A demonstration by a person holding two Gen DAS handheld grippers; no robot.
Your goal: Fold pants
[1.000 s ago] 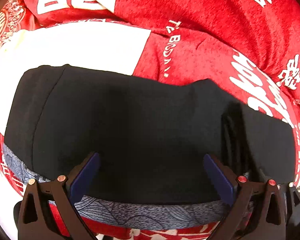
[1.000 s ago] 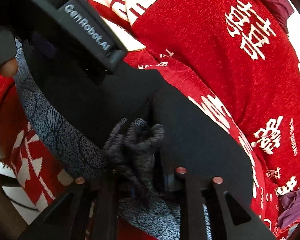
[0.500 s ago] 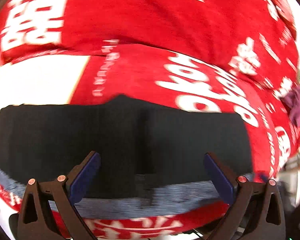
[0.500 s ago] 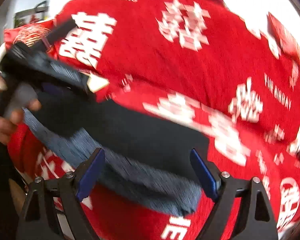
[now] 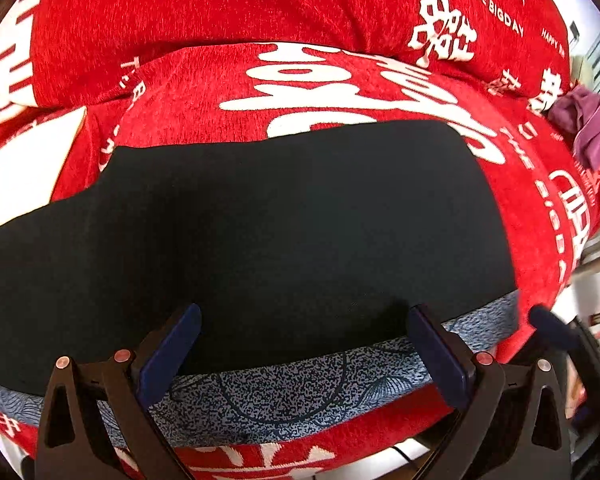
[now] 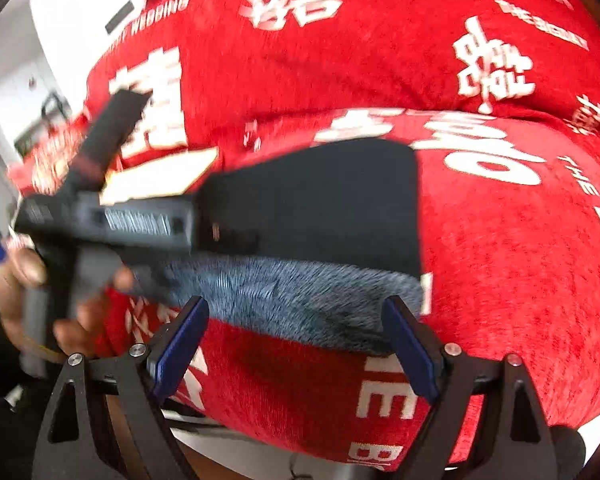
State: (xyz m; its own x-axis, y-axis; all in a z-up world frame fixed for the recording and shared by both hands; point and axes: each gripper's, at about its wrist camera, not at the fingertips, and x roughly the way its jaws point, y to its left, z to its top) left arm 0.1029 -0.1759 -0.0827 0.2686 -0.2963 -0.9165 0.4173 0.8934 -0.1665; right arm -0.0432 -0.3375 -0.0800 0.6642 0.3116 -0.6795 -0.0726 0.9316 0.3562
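The black pants [image 5: 284, 232] lie folded flat on the red bedspread [image 5: 228, 20], with a grey patterned band [image 5: 300, 392] along their near edge. My left gripper [image 5: 304, 344] is open and empty, its blue pads just above the near edge. In the right wrist view the pants [image 6: 324, 204] and band [image 6: 296, 300] lie ahead. My right gripper [image 6: 296, 340] is open and empty, just short of the band. The left gripper's body [image 6: 112, 216] and the hand holding it show at the left.
The red bedspread with white lettering [image 6: 500, 240] covers the whole surface and rises in a thick fold behind the pants. A purple cloth [image 5: 588, 128] lies at the far right. The bed's near edge [image 6: 260, 456] is right below my right gripper.
My right gripper let go of the bunched grey band and opened, then pulled back. My left gripper swung to the right along the pants. The pants now lie flat.
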